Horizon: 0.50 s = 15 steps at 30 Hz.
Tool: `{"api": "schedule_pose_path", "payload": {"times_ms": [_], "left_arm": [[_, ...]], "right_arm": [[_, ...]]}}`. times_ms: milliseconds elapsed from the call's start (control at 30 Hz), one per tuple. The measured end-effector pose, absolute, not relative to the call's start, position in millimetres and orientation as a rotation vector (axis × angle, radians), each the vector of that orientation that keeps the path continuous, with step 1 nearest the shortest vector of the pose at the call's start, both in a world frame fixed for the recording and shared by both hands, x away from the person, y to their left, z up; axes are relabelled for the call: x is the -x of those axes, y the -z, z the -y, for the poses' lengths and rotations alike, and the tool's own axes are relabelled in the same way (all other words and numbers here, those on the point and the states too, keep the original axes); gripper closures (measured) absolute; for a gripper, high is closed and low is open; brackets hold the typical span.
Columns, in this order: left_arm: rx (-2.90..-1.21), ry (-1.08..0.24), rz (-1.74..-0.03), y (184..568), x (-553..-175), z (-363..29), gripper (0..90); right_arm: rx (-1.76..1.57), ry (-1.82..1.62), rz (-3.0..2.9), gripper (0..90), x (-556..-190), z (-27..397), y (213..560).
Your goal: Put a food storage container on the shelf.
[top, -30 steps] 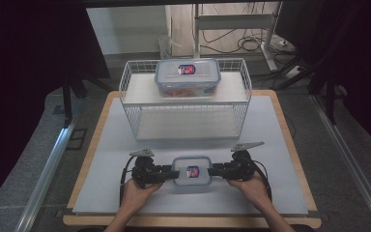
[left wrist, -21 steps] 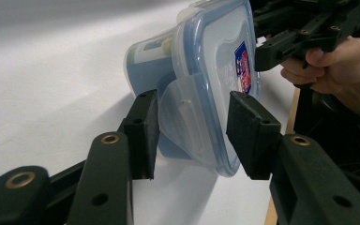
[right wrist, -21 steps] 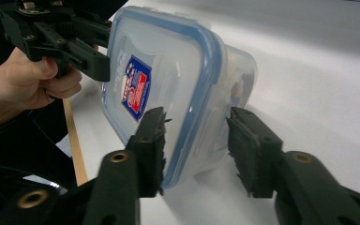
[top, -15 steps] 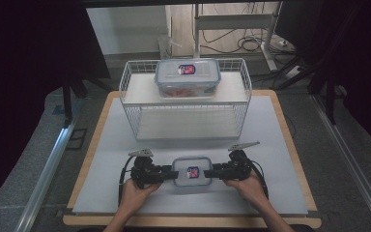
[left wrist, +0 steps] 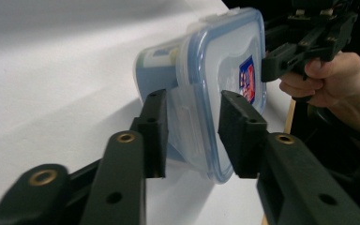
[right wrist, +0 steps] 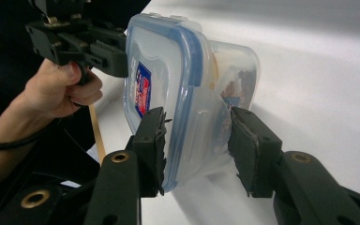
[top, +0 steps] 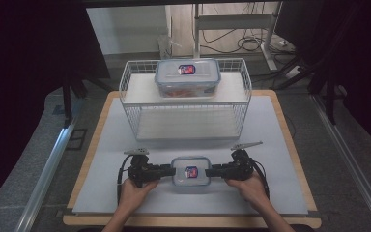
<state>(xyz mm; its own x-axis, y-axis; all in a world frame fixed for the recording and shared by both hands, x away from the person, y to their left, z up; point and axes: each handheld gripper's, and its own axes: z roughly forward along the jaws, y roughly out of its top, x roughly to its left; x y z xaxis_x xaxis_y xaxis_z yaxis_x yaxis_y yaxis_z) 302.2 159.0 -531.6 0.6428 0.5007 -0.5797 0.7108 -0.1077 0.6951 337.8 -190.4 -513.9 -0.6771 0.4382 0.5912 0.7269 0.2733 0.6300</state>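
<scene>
Plastic container [top: 191, 171] contents obscured; both grippers' [left wrist: 192, 133] [right wrist: 197, 150] jaws straddle flaps.

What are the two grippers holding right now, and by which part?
Both are at the small lidded container: the left gripper has its jaws around the clip flap at one end, the right gripper around the flap at the other. Firm clamping cannot be told.

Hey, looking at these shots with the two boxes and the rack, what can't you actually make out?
- Near box contents: high view, too small; both gripper views, clouded plastic and the lid flaps blur them.
- Label text on its lid: blurred and steeply angled.
- Whether the left tool and right tool press the flaps: jaws straddle them, contact unclear.
- Far box on the rack: reddish contents, too small.
</scene>
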Motion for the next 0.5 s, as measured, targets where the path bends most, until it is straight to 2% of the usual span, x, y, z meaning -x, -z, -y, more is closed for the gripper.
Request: {"api": "schedule_pose_path", "payload": {"times_ms": [133, 267, 367, 433, 500], "left_arm": [[-1.765, 0.246, -0.983, 535.3, -304.3, -156.8, 55.8], [-1.757, 0.272, -0.995, 537.6, -304.3, -157.4, 55.0], [-1.727, 0.338, -1.029, 543.6, -307.2, -157.5, 44.7], [-1.715, 0.359, -1.023, 544.2, -308.2, -158.2, 47.9], [-1.716, 0.363, -1.008, 542.6, -307.6, -157.9, 54.9]], "right_arm": [[1.069, 1.362, 2.238, 56.8, -338.1, 190.8, 514.2], [1.072, 1.356, 2.234, 56.7, -338.6, 191.7, 515.3], [1.067, 1.343, 2.261, 56.5, -338.4, 190.8, 515.5], [1.074, 1.345, 2.253, 56.4, -338.3, 191.1, 516.0], [1.077, 1.345, 2.246, 56.3, -338.6, 191.3, 516.3]]}}
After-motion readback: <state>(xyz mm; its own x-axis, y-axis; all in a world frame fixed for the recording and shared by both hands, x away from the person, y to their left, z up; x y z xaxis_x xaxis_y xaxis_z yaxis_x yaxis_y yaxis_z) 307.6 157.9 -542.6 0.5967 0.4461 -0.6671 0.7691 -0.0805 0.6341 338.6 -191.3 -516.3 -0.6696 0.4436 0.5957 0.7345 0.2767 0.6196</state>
